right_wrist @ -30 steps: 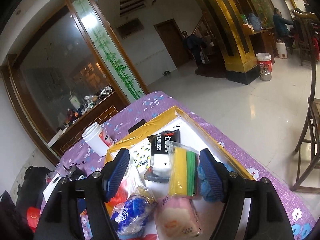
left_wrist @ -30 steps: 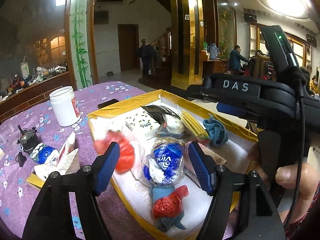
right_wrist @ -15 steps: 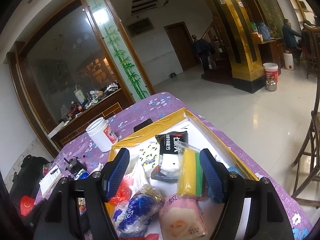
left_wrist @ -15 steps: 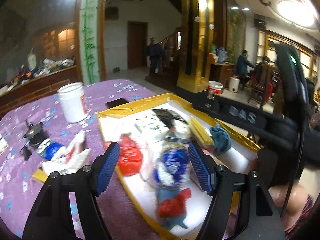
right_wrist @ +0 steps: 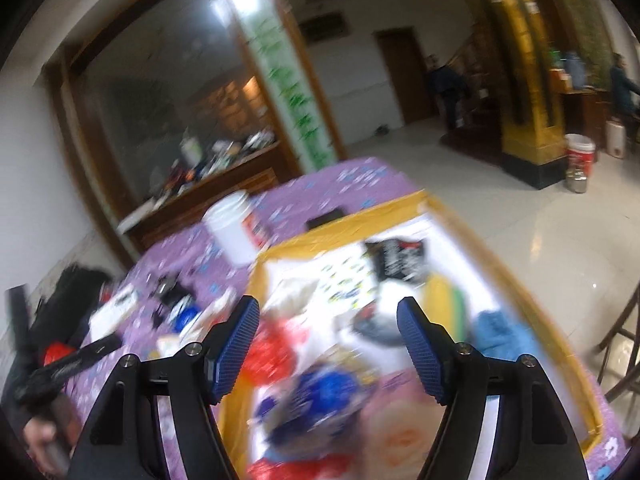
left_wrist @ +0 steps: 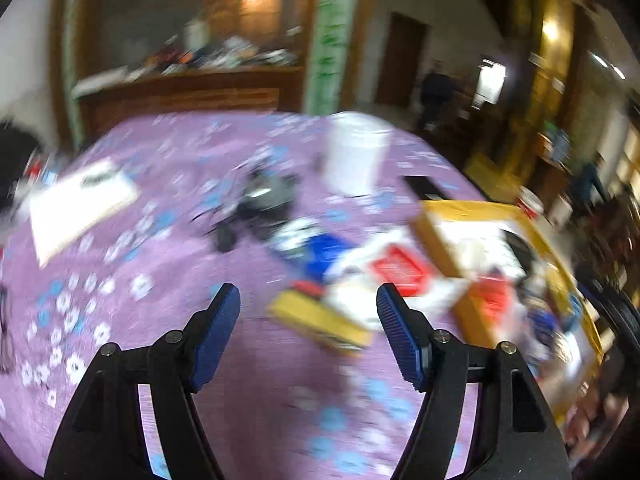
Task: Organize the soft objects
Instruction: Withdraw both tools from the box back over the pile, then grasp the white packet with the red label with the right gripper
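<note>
- Left tool [left_wrist: 308,316]: jaws apart, empty, over the purple bench [left_wrist: 168,308], aimed at loose packets [left_wrist: 360,280] lying outside the yellow-rimmed tray [left_wrist: 436,236].
- Right tool [right_wrist: 328,344]: jaws apart, empty, above the tray [right_wrist: 340,236], where the soft things lie: red bag [right_wrist: 272,348], blue-white pack [right_wrist: 320,396], blue cloth [right_wrist: 500,332].
- Both views blurred; packet detail unclear.
- Judgement: steady first, centre one packet between the pads, close gently.
</note>
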The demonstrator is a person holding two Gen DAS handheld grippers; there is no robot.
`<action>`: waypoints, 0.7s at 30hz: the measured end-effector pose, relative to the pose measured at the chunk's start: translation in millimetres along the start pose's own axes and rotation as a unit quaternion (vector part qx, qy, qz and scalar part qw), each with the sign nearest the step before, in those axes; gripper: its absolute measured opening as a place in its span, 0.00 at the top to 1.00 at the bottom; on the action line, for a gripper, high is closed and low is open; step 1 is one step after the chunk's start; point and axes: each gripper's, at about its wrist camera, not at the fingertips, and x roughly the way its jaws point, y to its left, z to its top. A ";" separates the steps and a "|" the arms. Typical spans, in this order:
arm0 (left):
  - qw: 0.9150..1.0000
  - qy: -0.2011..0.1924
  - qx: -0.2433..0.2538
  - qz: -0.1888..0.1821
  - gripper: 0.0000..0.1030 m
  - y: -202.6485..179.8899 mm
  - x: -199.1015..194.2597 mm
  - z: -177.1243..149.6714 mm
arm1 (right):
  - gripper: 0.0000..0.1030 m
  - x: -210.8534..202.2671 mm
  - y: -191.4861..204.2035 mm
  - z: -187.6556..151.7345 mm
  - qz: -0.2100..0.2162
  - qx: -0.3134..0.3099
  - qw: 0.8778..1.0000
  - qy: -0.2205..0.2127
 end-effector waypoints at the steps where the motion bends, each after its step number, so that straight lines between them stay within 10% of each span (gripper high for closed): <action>1: 1.000 0.022 -0.019 0.002 0.33 13.0 14.6 -1.1 | 0.31 0.7 11.1 -0.2 0.012 -0.009 1.000 0.013; 7: 0.991 0.104 -0.073 -0.052 0.41 28.0 53.0 -6.3 | 0.31 16.4 95.3 13.5 0.073 -0.066 0.992 0.083; 21: 0.991 0.080 -0.108 -0.014 0.40 48.4 41.8 -2.2 | 0.49 170.8 156.2 -7.0 -0.076 -0.144 0.948 0.273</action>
